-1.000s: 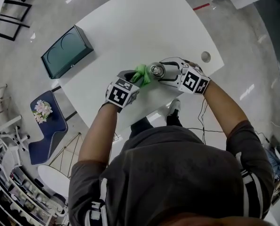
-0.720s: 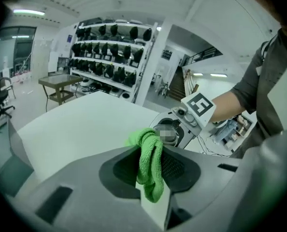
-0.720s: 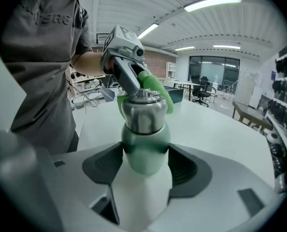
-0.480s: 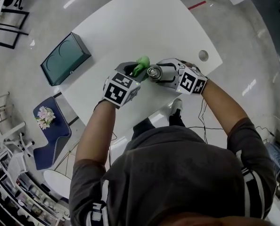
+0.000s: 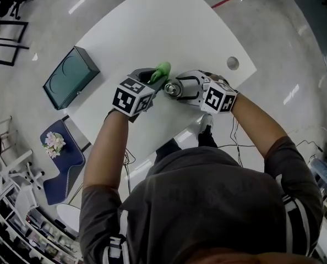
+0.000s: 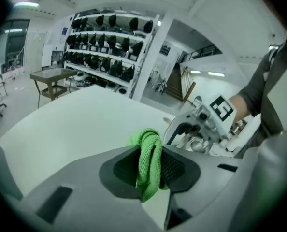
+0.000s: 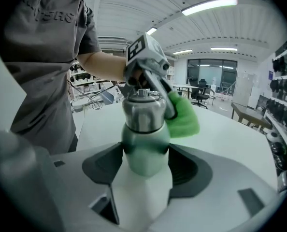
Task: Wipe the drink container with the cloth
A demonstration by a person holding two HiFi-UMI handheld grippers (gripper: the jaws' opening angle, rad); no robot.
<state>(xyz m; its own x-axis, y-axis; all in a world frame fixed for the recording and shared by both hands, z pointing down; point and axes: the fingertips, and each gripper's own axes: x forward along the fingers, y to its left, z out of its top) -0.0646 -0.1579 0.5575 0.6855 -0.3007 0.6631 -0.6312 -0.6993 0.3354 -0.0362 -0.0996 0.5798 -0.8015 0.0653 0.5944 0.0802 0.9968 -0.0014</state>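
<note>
A drink bottle [image 7: 144, 144] with a pale green body and steel cap is held in my right gripper [image 7: 144, 161], whose jaws are shut on its body. In the head view the bottle [image 5: 172, 88] is held over the white table [image 5: 152, 26], cap pointing left, and the right gripper [image 5: 178, 88] reaches in from the right. My left gripper [image 6: 150, 166] is shut on a folded green cloth [image 6: 148, 158]. The cloth [image 7: 184, 115] touches the cap's far side. From above, the cloth [image 5: 161, 70] sticks out of the left gripper [image 5: 155, 77], just up-left of the cap.
A dark teal box [image 5: 70, 77] lies at the table's left corner. A round cable hole [image 5: 232, 63] sits near the right edge. A blue chair with flowers [image 5: 59, 144] stands on the floor at left. Shelves [image 6: 109, 42] stand beyond the table.
The left gripper has carried the cloth from right beside the cap toward its far side. Both grippers have drifted slightly left in the head view.
</note>
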